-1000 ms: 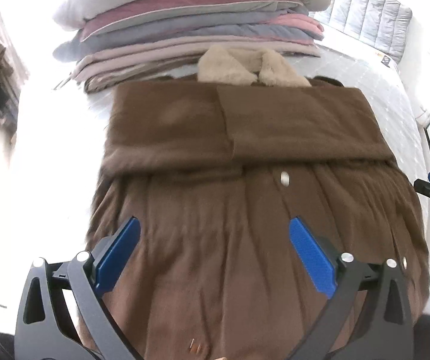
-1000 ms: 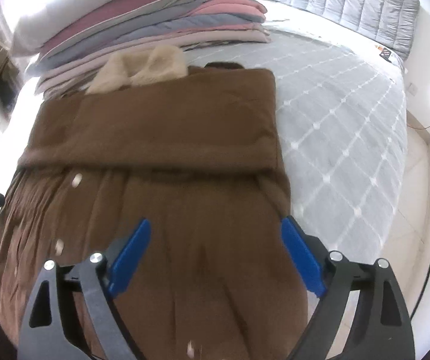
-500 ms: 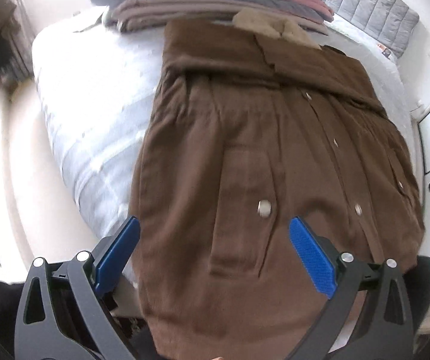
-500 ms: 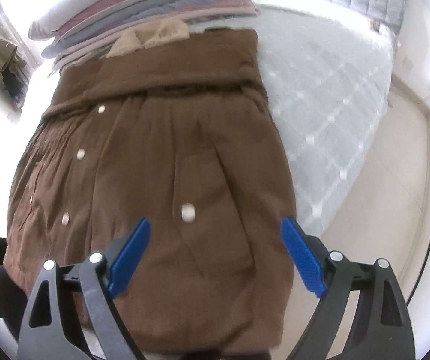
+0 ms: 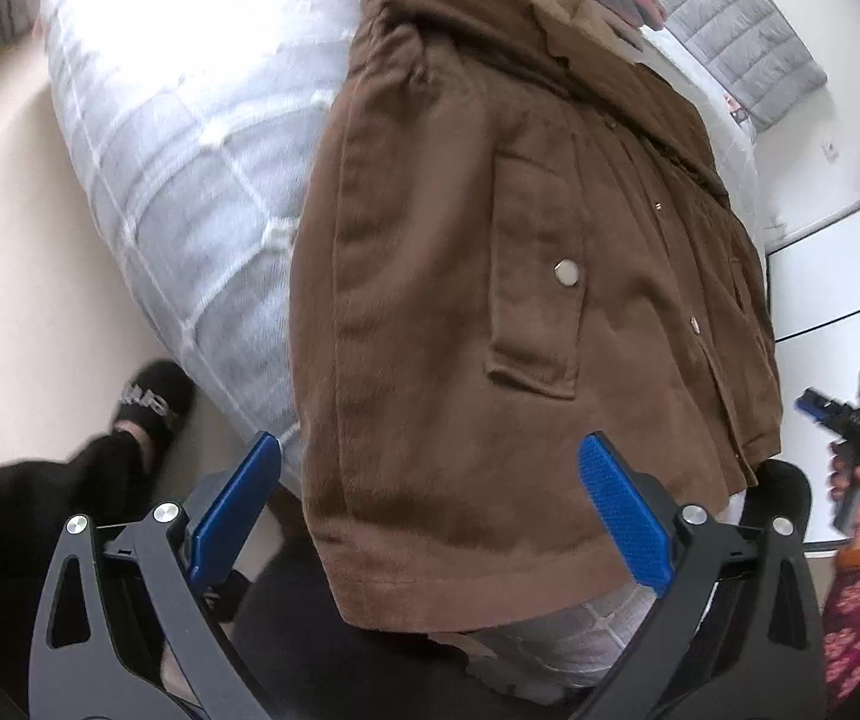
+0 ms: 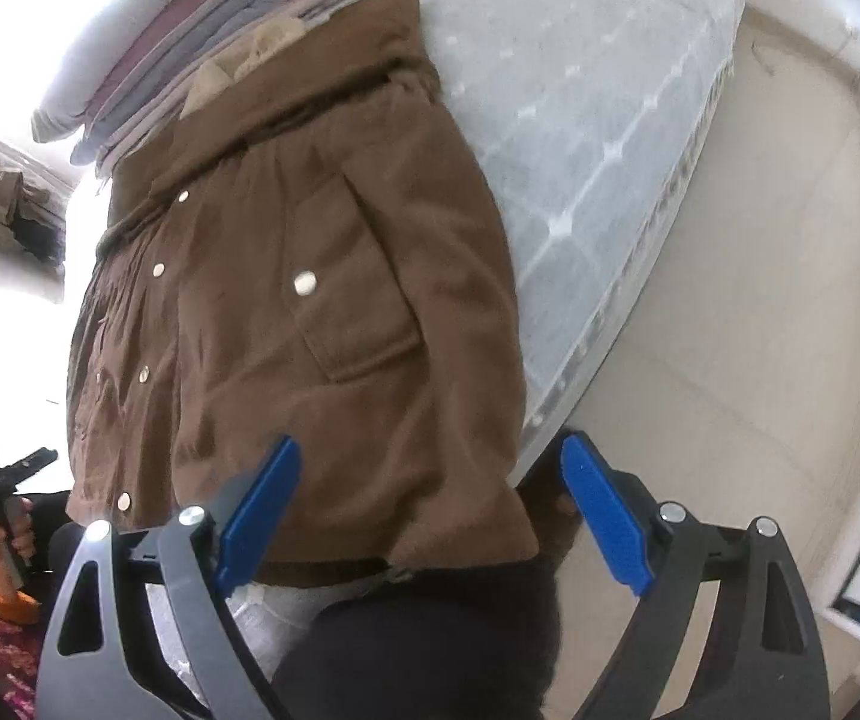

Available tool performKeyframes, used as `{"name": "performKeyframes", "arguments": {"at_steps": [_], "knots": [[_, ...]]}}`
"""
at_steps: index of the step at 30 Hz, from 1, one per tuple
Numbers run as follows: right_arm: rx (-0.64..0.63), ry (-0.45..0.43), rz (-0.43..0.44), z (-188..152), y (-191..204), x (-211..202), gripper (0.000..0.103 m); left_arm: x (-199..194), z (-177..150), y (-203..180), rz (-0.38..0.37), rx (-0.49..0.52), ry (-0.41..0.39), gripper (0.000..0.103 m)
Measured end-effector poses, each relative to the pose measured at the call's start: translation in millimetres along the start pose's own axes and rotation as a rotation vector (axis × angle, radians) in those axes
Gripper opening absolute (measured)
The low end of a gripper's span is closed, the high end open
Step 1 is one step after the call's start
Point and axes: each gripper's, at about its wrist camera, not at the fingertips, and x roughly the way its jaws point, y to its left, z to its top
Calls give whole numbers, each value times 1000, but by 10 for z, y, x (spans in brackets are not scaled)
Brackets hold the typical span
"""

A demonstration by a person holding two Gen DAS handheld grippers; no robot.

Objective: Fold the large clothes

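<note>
1. Brown coat (image 5: 490,312) lies on the bed (image 5: 190,180), its hem hanging over the near edge.
2. Left gripper (image 5: 430,516) and right gripper (image 6: 430,510): both spread wide, holding nothing.
3. Advice: pinch the two hem corners squarely, lift evenly, then fold toward the collar (image 6: 250,54).

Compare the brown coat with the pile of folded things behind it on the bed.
The brown coat is one garment lying spread out, its hem hanging over the bed's near edge; the pile is several pieces folded and stacked. The coat is a single brown with metal snaps; the pile mixes pink, grey and white. Both rest on the quilted bed.
</note>
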Motion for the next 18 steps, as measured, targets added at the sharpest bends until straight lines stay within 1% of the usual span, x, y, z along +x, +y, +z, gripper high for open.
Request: {"name": "performKeyframes", "arguments": {"at_steps": [2, 3, 5, 7, 9, 10, 11, 14, 15, 16, 18], "knots": [[27, 16, 27, -33, -92, 117, 86, 81, -28, 60, -31, -18, 17, 96], [41, 28, 32, -52, -142, 186, 86, 113, -33, 86, -45, -23, 13, 96], [55, 40, 35, -81, -209, 292, 86, 167, -38, 94, -65, -11, 12, 96], [78, 48, 52, -120, -282, 404, 86, 224, -14, 105, -76, 0, 22, 96], [113, 66, 94, -154, -350, 513, 86, 300, 36, 97, -69, 12, 39, 95], [131, 73, 115, -159, -387, 549, 85, 330, 55, 113, -70, 15, 49, 91], [156, 79, 143, -166, -421, 574, 85, 360, 68, 124, -81, 13, 63, 88], [180, 83, 196, -173, -475, 567, 84, 443, 82, 130, -101, 18, 113, 87], [186, 92, 221, -176, -480, 562, 78, 464, 80, 113, -90, 30, 130, 85], [187, 100, 240, -178, -476, 559, 69, 473, 73, 96, -81, 42, 143, 82], [168, 110, 240, -164, -426, 550, 65, 479, 47, 37, -81, 66, 168, 79]]}}
